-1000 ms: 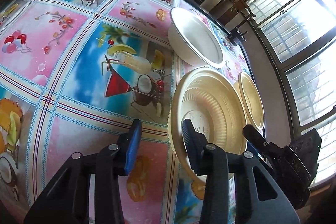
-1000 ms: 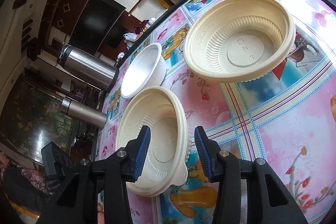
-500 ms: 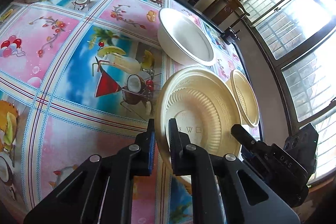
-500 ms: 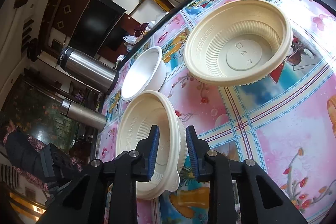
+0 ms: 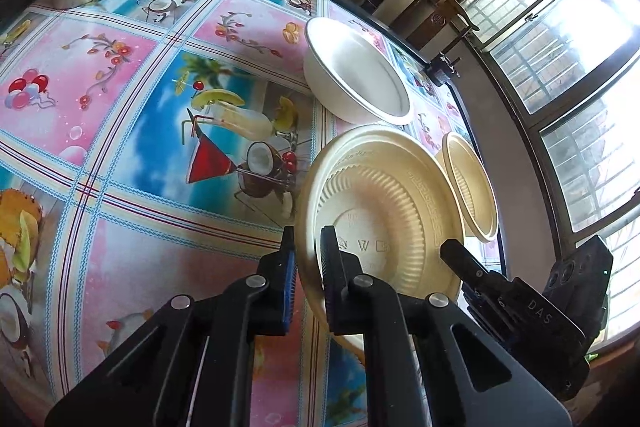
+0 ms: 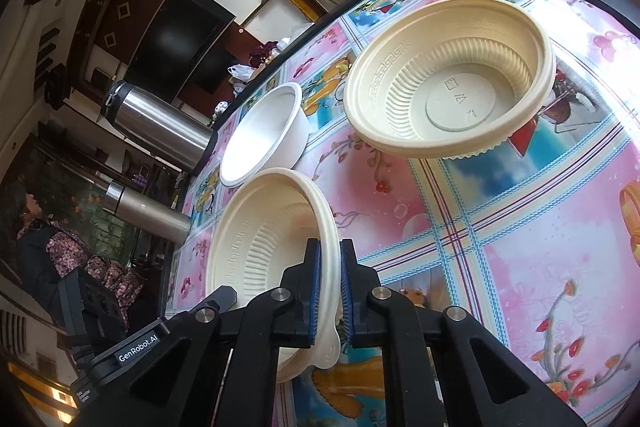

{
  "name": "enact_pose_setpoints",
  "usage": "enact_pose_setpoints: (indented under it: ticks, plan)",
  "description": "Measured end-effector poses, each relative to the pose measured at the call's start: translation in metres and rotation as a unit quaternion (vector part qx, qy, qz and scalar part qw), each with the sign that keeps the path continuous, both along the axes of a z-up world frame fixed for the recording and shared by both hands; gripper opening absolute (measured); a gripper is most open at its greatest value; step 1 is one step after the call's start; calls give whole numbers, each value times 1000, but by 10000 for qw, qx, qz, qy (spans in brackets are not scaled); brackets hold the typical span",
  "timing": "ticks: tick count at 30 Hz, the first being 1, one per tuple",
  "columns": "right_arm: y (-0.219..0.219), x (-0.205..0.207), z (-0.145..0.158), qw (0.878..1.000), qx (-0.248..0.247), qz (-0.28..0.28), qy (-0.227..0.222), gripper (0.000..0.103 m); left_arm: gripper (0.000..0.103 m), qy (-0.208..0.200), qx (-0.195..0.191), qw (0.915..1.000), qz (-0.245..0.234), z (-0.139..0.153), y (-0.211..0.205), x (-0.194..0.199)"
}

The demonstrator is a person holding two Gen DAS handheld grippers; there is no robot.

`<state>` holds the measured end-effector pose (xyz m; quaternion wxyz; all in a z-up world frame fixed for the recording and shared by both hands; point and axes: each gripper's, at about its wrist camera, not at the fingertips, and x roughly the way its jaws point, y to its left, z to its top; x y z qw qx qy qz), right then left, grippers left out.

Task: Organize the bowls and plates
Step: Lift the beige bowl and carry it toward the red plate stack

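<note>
Brightening floral tablecloth (image 5: pixel 120 75): barred window (image 5: pixel 568 39).

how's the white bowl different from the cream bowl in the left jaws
The white bowl is smooth-walled; the cream bowl has ribbed walls and a patterned rim. The white bowl sits free on the tablecloth; the cream bowl is clamped at its rim by the left gripper. Both are round and empty.

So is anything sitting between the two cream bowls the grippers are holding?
Nothing visible. The left hand-held gripper pinches one cream bowl by the rim, the right hand-held gripper the other cream bowl; only bare tablecloth lies between. The white bowl sits off to the side.
</note>
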<state>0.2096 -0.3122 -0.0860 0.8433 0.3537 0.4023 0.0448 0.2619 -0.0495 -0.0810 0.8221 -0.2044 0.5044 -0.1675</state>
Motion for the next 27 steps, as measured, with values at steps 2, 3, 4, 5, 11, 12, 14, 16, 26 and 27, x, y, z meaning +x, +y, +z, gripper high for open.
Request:
enact_pose_setpoints:
  ticks: [2,3,4,5,11,12,14,16,26,27]
  plan:
    - [1,0,0,10000,-58,-5,-11,9,9,1,16,10000,11,0,1,-1]
    - [2,0,1,9999,-98,-3,-20,9,9,6,15,10000,21,0,1,-2]
    - [3,-1,1,9999,-115,0,-30,9,9,12,18,10000,29,0,1,-3]
    - [4,-1,1,9999,-120,12,-48,9,9,11,31,10000,36,0,1,-4]
    - [3,-4,-1,10000,-47,51,-33,9,10,-65,116,9998,145,3,7,-25]
    - [3,-5,-1,10000,-20,50,-24,9,10,-73,132,9997,167,2,9,-28]
    - [2,-7,-3,10000,50,58,2,9,10,-76,169,9995,237,2,16,-38]
    - [6,-10,-4,9999,49,90,48,9,10,-71,195,9994,280,1,23,-46]
    - [42,-39,-5,9991,-45,431,26,9,11,-98,539,9975,440,4,53,-98]
    - [46,-43,-6,9989,-49,459,27,9,11,-106,574,9973,452,5,54,-103]
